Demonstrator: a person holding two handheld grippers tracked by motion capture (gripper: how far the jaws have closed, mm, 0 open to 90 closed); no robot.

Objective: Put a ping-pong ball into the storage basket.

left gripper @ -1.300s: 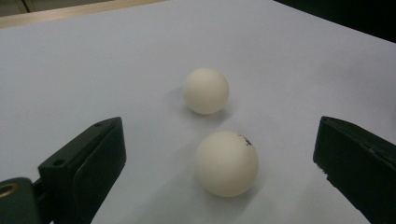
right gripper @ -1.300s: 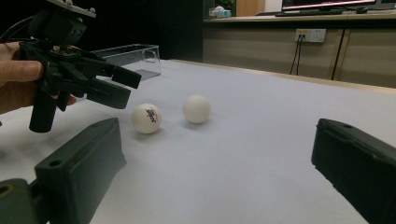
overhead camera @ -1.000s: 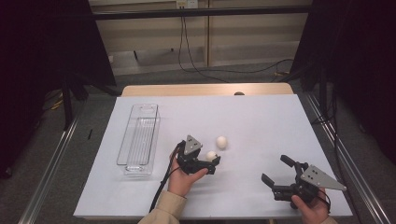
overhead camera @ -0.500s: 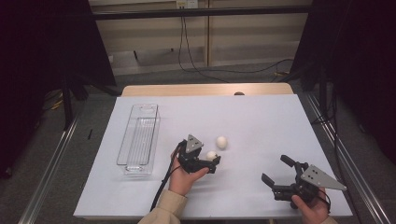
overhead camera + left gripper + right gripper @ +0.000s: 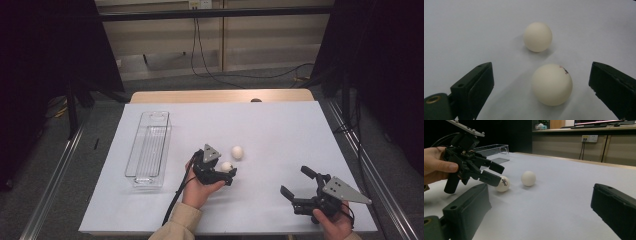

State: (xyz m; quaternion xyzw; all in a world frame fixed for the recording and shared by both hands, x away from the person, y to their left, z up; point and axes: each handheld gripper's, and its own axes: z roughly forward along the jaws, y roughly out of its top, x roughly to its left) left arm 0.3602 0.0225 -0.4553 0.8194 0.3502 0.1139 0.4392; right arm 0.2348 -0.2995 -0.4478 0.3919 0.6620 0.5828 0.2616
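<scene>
Two white balls lie on the white table. The near ball (image 5: 552, 84) (image 5: 226, 166) (image 5: 503, 184), with a small printed mark, rests on the table between the open jaws of my left gripper (image 5: 229, 175) (image 5: 541, 87) (image 5: 495, 173), touching neither. The far ball (image 5: 237, 152) (image 5: 537, 36) (image 5: 528, 178) sits just beyond it, apart. A clear plastic tray (image 5: 149, 149) (image 5: 491, 150) stands empty at the left. My right gripper (image 5: 296, 182) (image 5: 541, 212) stays open near the front right edge, nothing between its jaws, facing the balls and the left hand.
The white sheet covers the table (image 5: 280, 130), with a wooden strip at its far edge (image 5: 220, 96). A black cable (image 5: 175, 200) trails from the left gripper toward the front edge. Metal rails run along both sides of the table.
</scene>
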